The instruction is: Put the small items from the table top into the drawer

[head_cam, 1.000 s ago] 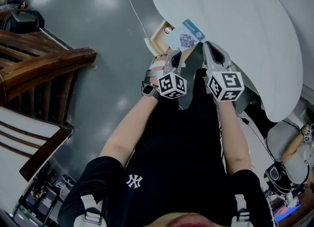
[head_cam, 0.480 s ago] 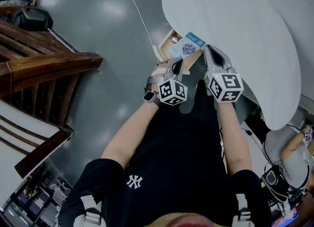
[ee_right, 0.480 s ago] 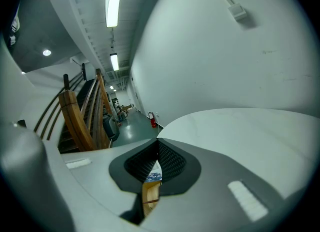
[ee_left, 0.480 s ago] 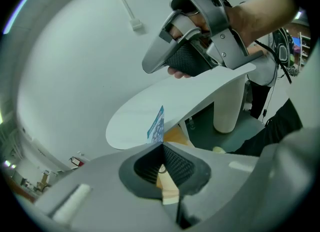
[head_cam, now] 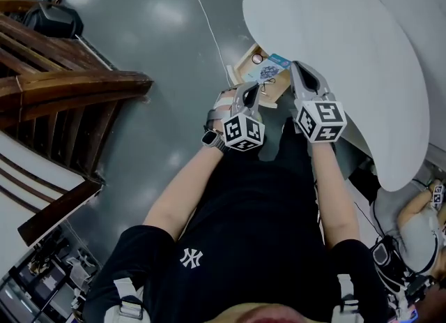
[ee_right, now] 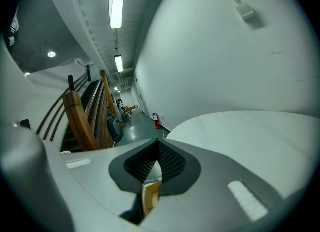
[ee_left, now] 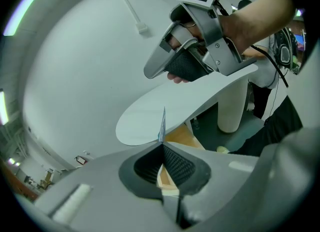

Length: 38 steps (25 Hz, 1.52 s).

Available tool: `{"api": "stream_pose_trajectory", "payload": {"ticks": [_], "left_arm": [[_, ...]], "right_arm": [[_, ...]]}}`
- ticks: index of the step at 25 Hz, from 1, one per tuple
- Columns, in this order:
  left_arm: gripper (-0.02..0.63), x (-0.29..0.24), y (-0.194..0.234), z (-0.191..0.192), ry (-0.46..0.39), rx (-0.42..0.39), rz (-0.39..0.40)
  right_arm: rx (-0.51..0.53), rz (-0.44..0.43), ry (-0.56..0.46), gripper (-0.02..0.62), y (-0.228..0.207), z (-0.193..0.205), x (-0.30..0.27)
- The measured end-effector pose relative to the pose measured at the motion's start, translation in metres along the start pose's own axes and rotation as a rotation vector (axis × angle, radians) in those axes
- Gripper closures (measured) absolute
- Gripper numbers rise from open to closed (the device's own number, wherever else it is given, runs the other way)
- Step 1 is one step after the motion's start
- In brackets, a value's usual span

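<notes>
A person in a black T-shirt stands on a grey floor [head_cam: 153,42], seen from above, with a gripper in each hand. At far left is a dark wooden stair railing [head_cam: 77,88], and a thin white cable [head_cam: 202,18] trails across the floor. Moving right, the left gripper [head_cam: 255,91] has its jaws pressed together on a thin blue-and-white card [head_cam: 268,72] – in the left gripper view the card shows edge-on, standing up from between the closed pads. The card is held over the open pale-wood drawer [head_cam: 242,70], which juts out from under the near edge of the table. A small round thing [head_cam: 257,58] lies in the drawer near its far corner, too small to tell what it is. Just beside the left gripper, on its right, is the right gripper [head_cam: 298,70], also over the drawer – its jaw tips meet and nothing is between them. Farthest right, the white oval table [head_cam: 348,49] fills the upper right corner.
</notes>
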State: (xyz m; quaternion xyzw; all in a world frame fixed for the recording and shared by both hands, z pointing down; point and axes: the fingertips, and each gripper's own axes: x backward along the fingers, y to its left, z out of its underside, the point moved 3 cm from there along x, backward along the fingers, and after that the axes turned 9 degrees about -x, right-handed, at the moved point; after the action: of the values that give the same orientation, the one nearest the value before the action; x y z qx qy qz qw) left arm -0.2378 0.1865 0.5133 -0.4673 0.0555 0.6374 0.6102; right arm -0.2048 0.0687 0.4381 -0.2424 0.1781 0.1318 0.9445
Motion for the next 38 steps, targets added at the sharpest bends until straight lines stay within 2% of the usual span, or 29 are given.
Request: {"api": "stream_pose_trajectory", "payload": {"ticks": [11, 19, 24, 38], "left_arm": [[0.6, 0.014, 0.017, 0.013, -0.006, 0.029, -0.02], [0.6, 0.02, 0.024, 0.008, -0.019, 0.028, -0.036], [0.598, 0.01, 0.015, 0.013, -0.01, 0.007, 0.001], [0.598, -0.061, -0.001, 0.027, 0.045, -0.007, 0.122]], "right_arm": [[0.001, -0.016, 0.006, 0.572, 0.011, -0.001, -0.013], [-0.005, -0.024, -0.005, 0.572, 0.007, -0.006, -0.009], [-0.012, -0.025, -0.006, 0.572, 0.009, -0.002, -0.005], [-0.061, 0.022, 0.038, 0.572, -0.028, 0.014, -0.001]]}}
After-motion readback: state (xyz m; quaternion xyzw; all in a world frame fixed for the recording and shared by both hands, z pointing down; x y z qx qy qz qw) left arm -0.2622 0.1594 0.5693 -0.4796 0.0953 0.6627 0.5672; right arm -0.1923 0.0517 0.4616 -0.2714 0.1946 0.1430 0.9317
